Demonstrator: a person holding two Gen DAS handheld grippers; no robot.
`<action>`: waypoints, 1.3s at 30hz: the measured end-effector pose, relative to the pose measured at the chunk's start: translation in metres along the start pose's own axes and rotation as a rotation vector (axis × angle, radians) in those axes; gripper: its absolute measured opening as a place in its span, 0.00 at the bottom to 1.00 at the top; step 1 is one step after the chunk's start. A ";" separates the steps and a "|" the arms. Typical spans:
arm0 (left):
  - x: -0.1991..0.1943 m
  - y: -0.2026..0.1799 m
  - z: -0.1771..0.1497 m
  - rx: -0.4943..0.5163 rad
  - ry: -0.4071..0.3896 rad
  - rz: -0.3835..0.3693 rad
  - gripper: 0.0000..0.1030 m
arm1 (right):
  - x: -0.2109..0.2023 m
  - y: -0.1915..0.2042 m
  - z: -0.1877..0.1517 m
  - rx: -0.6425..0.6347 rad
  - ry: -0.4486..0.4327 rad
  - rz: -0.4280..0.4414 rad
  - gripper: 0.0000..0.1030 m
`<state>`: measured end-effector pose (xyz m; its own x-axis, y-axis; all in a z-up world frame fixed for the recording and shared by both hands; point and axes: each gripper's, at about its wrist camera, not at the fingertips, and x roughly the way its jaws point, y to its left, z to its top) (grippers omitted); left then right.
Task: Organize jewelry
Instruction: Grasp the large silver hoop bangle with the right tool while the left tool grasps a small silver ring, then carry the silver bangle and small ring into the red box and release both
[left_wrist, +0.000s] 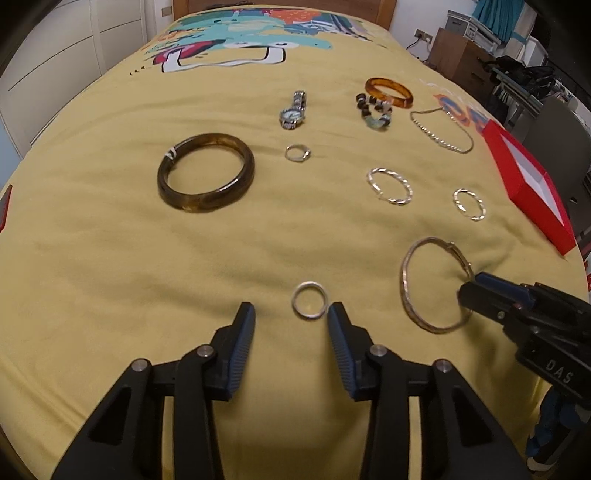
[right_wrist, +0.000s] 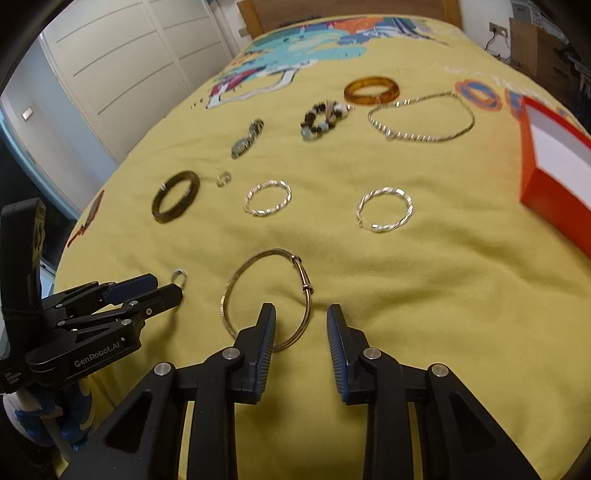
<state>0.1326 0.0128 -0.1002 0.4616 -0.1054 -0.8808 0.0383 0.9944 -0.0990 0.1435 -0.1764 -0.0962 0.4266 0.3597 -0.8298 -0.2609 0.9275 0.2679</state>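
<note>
Yellow bedspread: left gripper parted near small silver ring; right gripper parted, seemingly straddling thin gold wire bangle rim for pickup.

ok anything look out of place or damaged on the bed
Nothing looks damaged or spilled. The jewelry lies flat and spread apart on the yellow bedspread; only the beaded bracelet touches the amber bangle. The red box sits open near the bed's edge, nothing visible inside.

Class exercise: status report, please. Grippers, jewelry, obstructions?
Left gripper open beside small silver ring. Right gripper open, straddling thin wire bangle rim. Red box open. Nothing in the way.
</note>
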 end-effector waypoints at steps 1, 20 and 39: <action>0.003 0.001 0.001 -0.004 0.003 -0.003 0.37 | 0.006 0.000 0.001 0.000 0.009 -0.008 0.26; -0.023 -0.004 0.001 0.005 -0.046 -0.018 0.17 | -0.011 0.005 0.000 -0.043 -0.043 -0.031 0.04; -0.060 -0.141 0.055 0.181 -0.105 -0.235 0.18 | -0.132 -0.076 0.029 0.048 -0.262 -0.175 0.03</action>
<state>0.1478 -0.1208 -0.0076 0.5099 -0.3402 -0.7901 0.3078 0.9298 -0.2017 0.1318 -0.2919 0.0070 0.6714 0.2029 -0.7128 -0.1259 0.9790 0.1601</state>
